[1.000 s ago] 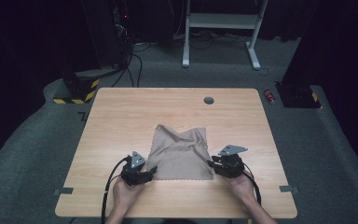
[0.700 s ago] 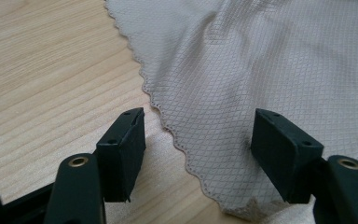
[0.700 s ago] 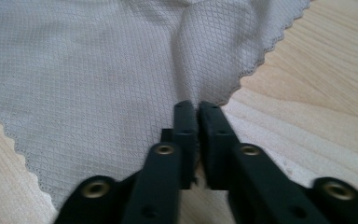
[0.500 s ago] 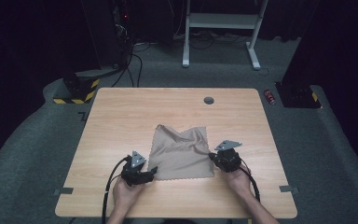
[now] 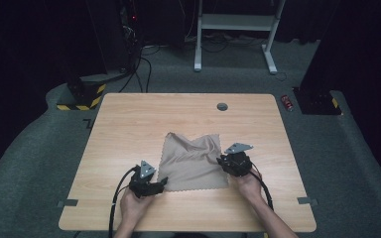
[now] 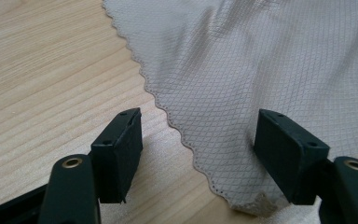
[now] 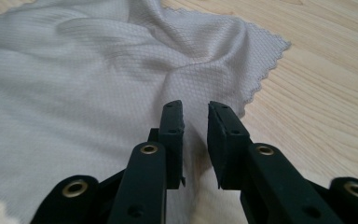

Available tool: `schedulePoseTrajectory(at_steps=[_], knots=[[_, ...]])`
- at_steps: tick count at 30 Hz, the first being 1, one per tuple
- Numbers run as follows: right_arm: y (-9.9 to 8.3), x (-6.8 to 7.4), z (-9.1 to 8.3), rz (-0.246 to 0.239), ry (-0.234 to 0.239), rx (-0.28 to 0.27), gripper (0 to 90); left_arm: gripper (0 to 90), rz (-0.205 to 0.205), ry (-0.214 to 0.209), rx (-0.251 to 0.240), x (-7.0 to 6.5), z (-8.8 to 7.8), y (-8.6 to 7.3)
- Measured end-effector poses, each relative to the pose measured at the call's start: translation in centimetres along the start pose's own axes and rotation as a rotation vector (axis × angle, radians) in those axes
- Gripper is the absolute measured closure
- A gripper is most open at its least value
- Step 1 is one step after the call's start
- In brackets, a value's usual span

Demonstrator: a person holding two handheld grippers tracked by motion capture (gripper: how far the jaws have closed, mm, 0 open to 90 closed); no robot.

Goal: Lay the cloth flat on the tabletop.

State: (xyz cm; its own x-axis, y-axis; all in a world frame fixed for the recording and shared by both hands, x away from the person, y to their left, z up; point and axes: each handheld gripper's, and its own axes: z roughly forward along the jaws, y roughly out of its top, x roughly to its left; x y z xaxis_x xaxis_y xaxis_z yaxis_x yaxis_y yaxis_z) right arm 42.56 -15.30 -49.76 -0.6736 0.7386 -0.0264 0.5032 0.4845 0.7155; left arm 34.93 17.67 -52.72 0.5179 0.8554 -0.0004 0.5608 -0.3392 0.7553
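Lying rumpled on table (image 5: 129, 124): unmarked cloth (image 5: 191, 161).

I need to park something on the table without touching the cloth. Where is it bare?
Bare wood lies beyond the cloth up to the table's far edge, broken only by the small round grommet, and in strips along both side edges. It is crowded near the front edge: the left hand-held gripper and right hand-held gripper flank the cloth.
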Motion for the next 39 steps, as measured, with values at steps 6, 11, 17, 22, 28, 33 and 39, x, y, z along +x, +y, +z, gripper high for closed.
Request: schedulePoseTrajectory(at_steps=[6, 11, 17, 22, 28, 33, 39], knots=[[-0.1, -0.8, 2.1, -0.006, -0.027, 0.053, 79.3, 31.8, 0.004, -0.010, 0.001, 0.2, 0.0, 0.0], [-0.2, -2.2, 2.1, 0.020, -0.064, 0.051, 80.2, 32.0, 0.001, -0.010, 0.001, 0.3, 0.1, 0.1], [0.4, -2.3, 1.7, 0.026, -0.035, -0.003, 78.3, 40.6, -0.052, -0.003, 0.005, 1.1, 0.6, 1.1], [0.1, -2.1, 2.9, 0.038, -0.002, 0.016, 75.0, 42.9, -0.040, 0.006, 0.003, 1.4, 2.3, 4.4], [0.1, -1.7, 2.8, 0.009, -0.004, 0.027, 73.8, 44.4, -0.044, 0.043, 0.050, 2.1, 5.6, 7.8], [0.2, -1.3, 2.8, -0.020, -0.007, 0.038, 80.2, 56.4, -0.077, 0.035, 0.090, 2.4, 7.7, 8.5], [0.2, -1.1, 2.4, -0.042, 0.002, 0.064, 87.9, 87.8, -0.041, 0.042, 0.129, 2.7, 7.3, 8.4]])
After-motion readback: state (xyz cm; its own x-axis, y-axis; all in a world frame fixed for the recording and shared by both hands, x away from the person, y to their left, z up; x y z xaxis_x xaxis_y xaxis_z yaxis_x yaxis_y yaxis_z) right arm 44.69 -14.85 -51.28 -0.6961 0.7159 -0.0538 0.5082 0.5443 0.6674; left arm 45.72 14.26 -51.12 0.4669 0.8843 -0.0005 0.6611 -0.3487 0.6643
